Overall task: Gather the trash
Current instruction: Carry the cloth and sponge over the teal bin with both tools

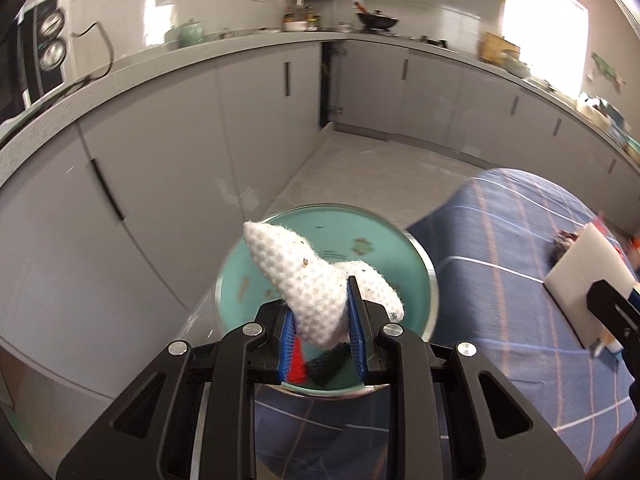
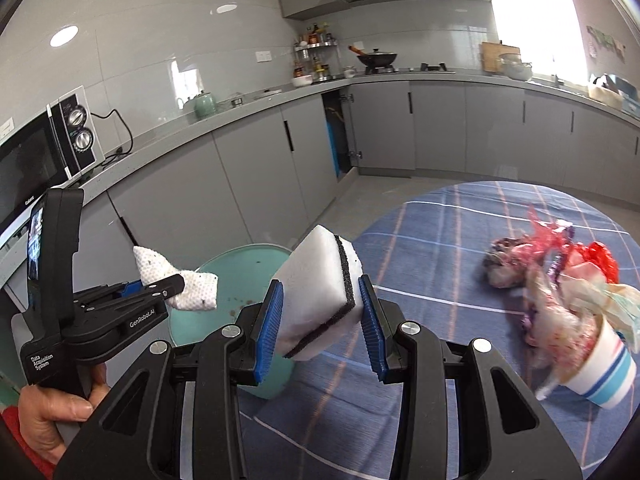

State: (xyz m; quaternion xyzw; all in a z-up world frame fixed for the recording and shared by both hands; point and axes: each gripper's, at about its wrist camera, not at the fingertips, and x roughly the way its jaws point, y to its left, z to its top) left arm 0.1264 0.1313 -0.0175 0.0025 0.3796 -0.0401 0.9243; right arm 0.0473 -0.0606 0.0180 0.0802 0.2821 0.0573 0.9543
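Left gripper (image 1: 320, 320) clamps a crumpled white cloth (image 1: 308, 280) above the teal bin (image 1: 400, 272); right gripper (image 2: 322, 312) pinches a white sponge (image 2: 316, 292), trash pile (image 2: 552, 284) lying on the tablecloth to its right.

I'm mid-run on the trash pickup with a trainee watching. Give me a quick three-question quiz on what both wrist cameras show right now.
1. True or false: the left tongs are shut on a white cloth.
2. What do the right tongs hold? A) a paper cup B) a white sponge with a dark layer C) a plate
3. Fill in: the striped paper cup, stuffed with wrappers, stands on the ____ tablecloth.

Key:
1. True; the cloth is pinched above the teal plate.
2. B; the sponge sits between the blue pads.
3. Blue checked.
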